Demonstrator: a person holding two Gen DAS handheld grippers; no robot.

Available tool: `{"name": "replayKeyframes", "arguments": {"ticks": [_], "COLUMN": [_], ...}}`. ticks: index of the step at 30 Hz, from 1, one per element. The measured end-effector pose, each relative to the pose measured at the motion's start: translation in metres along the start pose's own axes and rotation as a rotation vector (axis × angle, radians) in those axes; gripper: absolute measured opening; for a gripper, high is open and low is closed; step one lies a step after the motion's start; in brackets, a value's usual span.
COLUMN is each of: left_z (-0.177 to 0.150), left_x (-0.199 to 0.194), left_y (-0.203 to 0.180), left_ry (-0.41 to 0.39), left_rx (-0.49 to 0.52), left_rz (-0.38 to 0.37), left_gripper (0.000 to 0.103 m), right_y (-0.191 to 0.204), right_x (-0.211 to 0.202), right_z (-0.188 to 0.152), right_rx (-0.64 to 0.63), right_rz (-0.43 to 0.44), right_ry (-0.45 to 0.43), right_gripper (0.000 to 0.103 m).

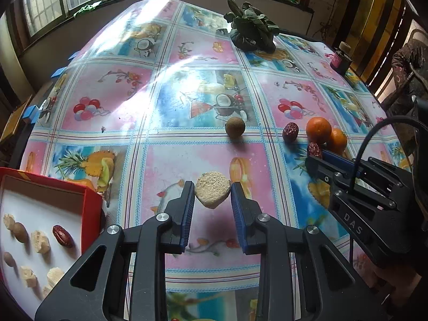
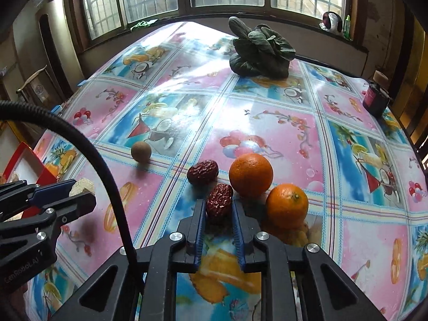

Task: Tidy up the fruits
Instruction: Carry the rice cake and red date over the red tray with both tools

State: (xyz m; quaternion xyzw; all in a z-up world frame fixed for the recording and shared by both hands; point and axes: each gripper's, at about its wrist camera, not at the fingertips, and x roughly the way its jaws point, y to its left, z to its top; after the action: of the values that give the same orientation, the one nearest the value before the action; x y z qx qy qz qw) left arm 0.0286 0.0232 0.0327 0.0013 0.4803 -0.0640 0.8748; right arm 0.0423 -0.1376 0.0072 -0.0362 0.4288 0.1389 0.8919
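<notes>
Both grips are on. My left gripper (image 1: 212, 196) is clamped on the pale crumbly slice (image 1: 212, 193), pads on its two flat sides, and I judge from its shadow on the tablecloth (image 1: 112, 99) that it's lifted clear. My right gripper (image 2: 218, 208) is closed on the near red date (image 2: 219, 199), squeezing across its narrow width; can't tell if it's off the cloth yet. The date sits just beside the big orange (image 2: 251, 174) and near the second orange (image 2: 286, 204), so I came in from the open near side to keep the fingers off them. Second date (image 2: 202, 171) and the small brown round fruit (image 2: 141, 152) lie loose on the cloth, untouched. The red box (image 1: 92, 206) is at the left edge, already holding one date, some pale pieces and brown nuts laid apart on its white floor, so the slice looks bound for there, and the left hand is the nearer one. Watch the cable (image 2: 107, 176) hanging between the grippers. The leafy greens (image 2: 260, 52) and dark jar (image 2: 375, 99) at the far side are out of the way. The date's wrinkled skin should grip fine; the slice looks brittle, go easy.
</notes>
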Motion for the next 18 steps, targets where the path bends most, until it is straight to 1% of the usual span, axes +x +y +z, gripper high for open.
{"name": "replayKeyframes", "arguments": {"ticks": [3,7,10,14,18], "left_z": [-0.008,-0.021,-0.03,-0.041,-0.051], "left_x": [-0.007,-0.016,-0.023,-0.032,-0.041], "left_y": [-0.001,-0.004,-0.007,-0.005,0.001], "left_ry": [-0.006,-0.009,-0.014,-0.023,-0.032], "left_rx": [0.001,0.012,0.022,0.023,0.015], "left_rz": [-0.007,-0.027,-0.036,-0.036,-0.017], "left_gripper": [0.027,0.027,0.027,0.027,0.027], "right_y": [-0.003,-0.008,-0.004,0.011,0.027], "right_x": [-0.016,-0.042,-0.056,-0.073,-0.082], "right_z": [-0.015,-0.035,-0.047,-0.057,-0.062], "right_rx": [0.023,0.083,0.106,0.085,0.052], "right_rz": [0.034,0.09,0.111,0.125,0.142], "right_ry": [-0.006,-0.034,-0.052,-0.063,-0.067], "right_gripper": [0.019,0.019,0.019,0.019,0.019]}}
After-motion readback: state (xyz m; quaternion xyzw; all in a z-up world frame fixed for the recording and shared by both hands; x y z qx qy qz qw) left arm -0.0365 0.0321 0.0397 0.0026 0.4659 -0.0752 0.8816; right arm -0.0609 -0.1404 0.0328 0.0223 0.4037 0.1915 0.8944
